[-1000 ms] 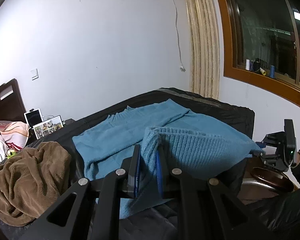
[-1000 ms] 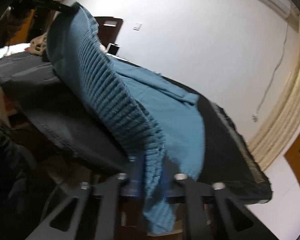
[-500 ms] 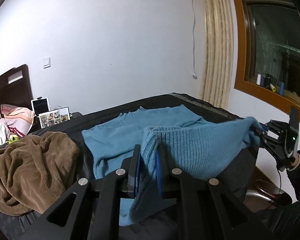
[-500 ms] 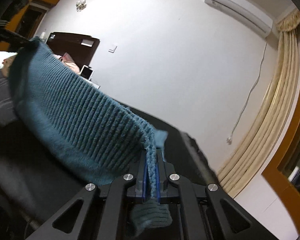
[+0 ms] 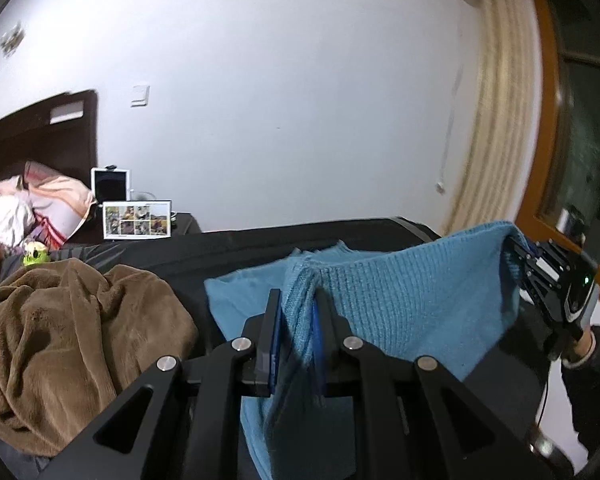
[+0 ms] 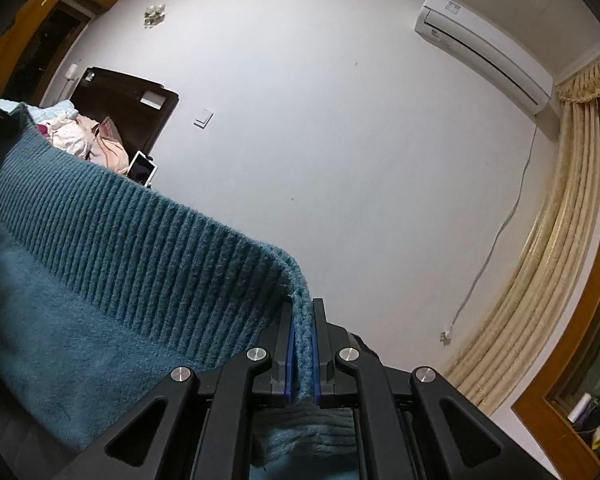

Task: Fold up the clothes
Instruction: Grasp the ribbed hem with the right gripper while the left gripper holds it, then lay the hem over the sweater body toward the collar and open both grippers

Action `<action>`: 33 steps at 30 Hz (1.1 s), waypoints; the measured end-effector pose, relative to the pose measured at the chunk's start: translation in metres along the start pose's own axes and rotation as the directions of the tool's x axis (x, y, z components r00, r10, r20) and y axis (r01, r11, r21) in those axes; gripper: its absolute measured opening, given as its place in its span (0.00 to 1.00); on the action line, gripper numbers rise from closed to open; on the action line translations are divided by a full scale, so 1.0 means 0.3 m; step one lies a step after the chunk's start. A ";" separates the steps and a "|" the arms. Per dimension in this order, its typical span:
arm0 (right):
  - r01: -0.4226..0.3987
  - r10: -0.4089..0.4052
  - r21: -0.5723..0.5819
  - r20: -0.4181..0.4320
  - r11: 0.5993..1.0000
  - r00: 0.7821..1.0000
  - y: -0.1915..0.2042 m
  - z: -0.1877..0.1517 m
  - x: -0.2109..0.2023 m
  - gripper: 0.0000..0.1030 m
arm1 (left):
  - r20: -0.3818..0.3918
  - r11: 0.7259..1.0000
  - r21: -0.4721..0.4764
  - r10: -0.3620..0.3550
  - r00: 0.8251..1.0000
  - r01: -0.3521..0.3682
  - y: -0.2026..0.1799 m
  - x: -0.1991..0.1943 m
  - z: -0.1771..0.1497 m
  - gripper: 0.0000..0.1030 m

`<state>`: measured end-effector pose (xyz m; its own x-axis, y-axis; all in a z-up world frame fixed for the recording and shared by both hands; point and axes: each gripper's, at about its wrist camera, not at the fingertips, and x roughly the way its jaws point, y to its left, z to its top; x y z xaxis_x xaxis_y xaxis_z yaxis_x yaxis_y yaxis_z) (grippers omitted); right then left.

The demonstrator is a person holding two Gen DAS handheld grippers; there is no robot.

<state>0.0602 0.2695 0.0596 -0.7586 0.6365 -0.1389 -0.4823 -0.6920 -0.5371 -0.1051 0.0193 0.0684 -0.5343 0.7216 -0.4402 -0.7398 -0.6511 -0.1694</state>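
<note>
A blue knit sweater (image 5: pixel 400 296) hangs stretched between both grippers above a black-covered bed (image 5: pixel 236 244). My left gripper (image 5: pixel 298 300) is shut on one corner of its ribbed hem, the fabric bunched between the pads. My right gripper (image 6: pixel 302 312) is shut on the other hem corner (image 6: pixel 300 320); in the left wrist view the right gripper (image 5: pixel 520 256) shows at the far right, held by a hand in a dark sleeve. In the right wrist view the ribbed hem (image 6: pixel 132 232) runs taut to the upper left. The sweater's lower part drapes toward the bed.
A crumpled brown blanket (image 5: pixel 72 332) lies on the bed to the left. A photo frame (image 5: pixel 137 219) and tablet (image 5: pixel 111 185) stand by the dark headboard (image 5: pixel 40 136) with pink bedding. Cream curtains (image 6: pixel 540 240), a wood-framed window (image 5: pixel 580 168) and an air conditioner (image 6: pixel 484 48) line the walls.
Both grippers have lifted the sweater's hem off the bed and carried it forward; the right one rose more. The hem now hangs taut and higher, hiding most of the sweater's body.
</note>
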 end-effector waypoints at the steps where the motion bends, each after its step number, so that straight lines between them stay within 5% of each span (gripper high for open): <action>1: 0.001 -0.001 -0.003 -0.004 1.000 1.000 0.008 0.016 0.034 0.07 | 0.000 1.000 -0.007 0.006 1.000 -0.006 0.013 0.020 0.017 0.15; 10: -0.003 0.005 0.020 -0.068 1.000 0.998 0.051 0.134 0.357 0.07 | -0.022 0.996 -0.058 0.064 0.998 -0.066 0.106 0.205 0.154 0.14; 18: -0.027 0.037 0.052 -0.203 0.998 0.979 0.094 0.131 0.670 0.07 | -0.086 0.989 -0.121 0.078 0.993 -0.089 0.209 0.453 0.219 0.15; 33: -0.145 0.154 0.055 -0.450 0.988 0.879 0.184 -0.075 0.982 0.07 | -0.291 0.975 -0.153 0.114 0.950 -0.164 0.332 0.849 0.109 0.15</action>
<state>-0.1800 0.4263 -0.0298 -0.5441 0.6066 -0.5796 -0.3908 -0.7945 -0.4647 -0.3281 0.1459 -0.0318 -0.4727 0.5427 -0.6944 -0.5710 -0.7887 -0.2278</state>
